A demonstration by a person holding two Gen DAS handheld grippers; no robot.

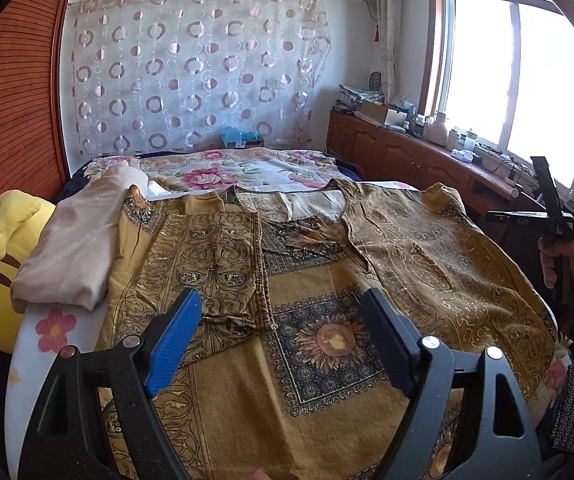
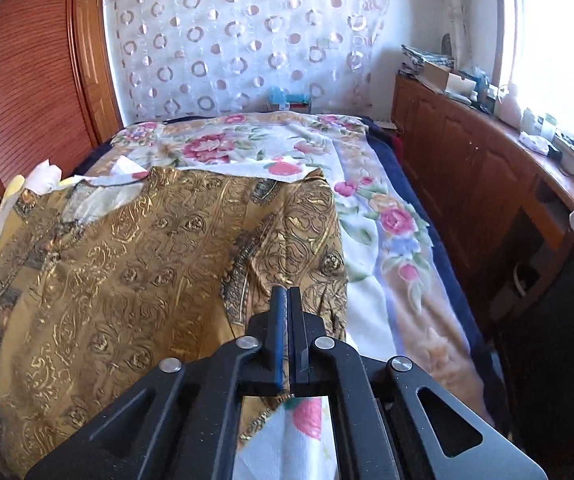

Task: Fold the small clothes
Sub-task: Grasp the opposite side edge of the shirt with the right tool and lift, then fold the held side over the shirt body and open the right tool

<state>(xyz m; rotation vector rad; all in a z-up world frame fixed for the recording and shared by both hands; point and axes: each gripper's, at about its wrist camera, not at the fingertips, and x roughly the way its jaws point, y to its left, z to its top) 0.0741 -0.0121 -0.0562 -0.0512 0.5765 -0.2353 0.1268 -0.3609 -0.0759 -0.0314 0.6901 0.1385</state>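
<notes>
Left wrist view, beige garment (image 1: 75, 252) overlapping gold shirt (image 1: 427, 240), yellow plush (image 1: 3, 264) beside.

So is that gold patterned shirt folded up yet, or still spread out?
Partly folded. The gold shirt lies mostly flat on the bed, with its left side turned over onto the front; the right claw is shut at its right edge.

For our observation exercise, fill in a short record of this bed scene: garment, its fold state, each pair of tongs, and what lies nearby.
garment: gold patterned top, spread on the bed
fold state: its left side is folded inward; its right side looks flat
left tongs: open, above the top, holding nothing
right tongs: shut at the top's right edge; whether fabric is pinched cannot be told
nearby: beige cloth folded at the left, yellow plush toy beside it
</notes>
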